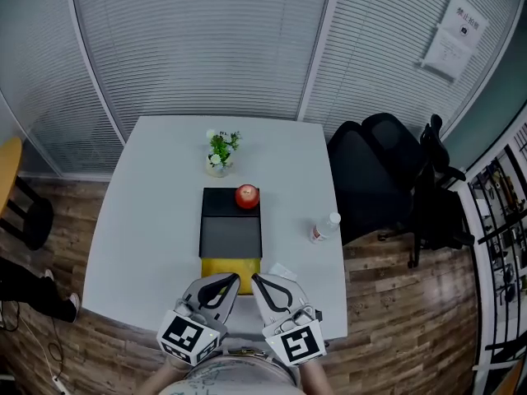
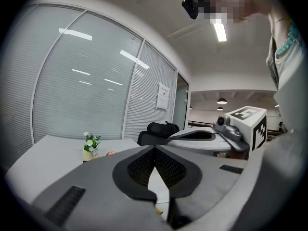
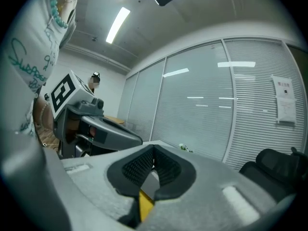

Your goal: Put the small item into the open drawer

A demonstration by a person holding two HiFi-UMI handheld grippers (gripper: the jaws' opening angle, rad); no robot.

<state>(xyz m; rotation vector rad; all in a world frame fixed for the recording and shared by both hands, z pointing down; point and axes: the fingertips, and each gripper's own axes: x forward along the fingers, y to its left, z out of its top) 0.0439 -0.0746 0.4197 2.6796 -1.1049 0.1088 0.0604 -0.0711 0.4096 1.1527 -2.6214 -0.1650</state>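
Note:
A red apple point(image 1: 247, 195) rests on top of a black drawer box point(image 1: 231, 225) in the middle of the white table point(image 1: 148, 220). The box's yellow drawer point(image 1: 230, 266) stands pulled out toward me. Both grippers hover side by side just in front of the drawer, near the table's front edge. My left gripper point(image 1: 236, 279) has its tips together with nothing between them. My right gripper point(image 1: 254, 279) is likewise shut and empty. The left gripper view looks past the left gripper point(image 2: 154, 148) to the apple point(image 2: 110, 153). Yellow of the drawer point(image 3: 144, 201) shows under the right gripper point(image 3: 154, 150).
A small potted plant point(image 1: 221, 151) stands behind the box. A water bottle point(image 1: 324, 228) lies near the table's right edge. A black office chair point(image 1: 370, 171) sits to the right of the table, and slatted blinds run along the far wall.

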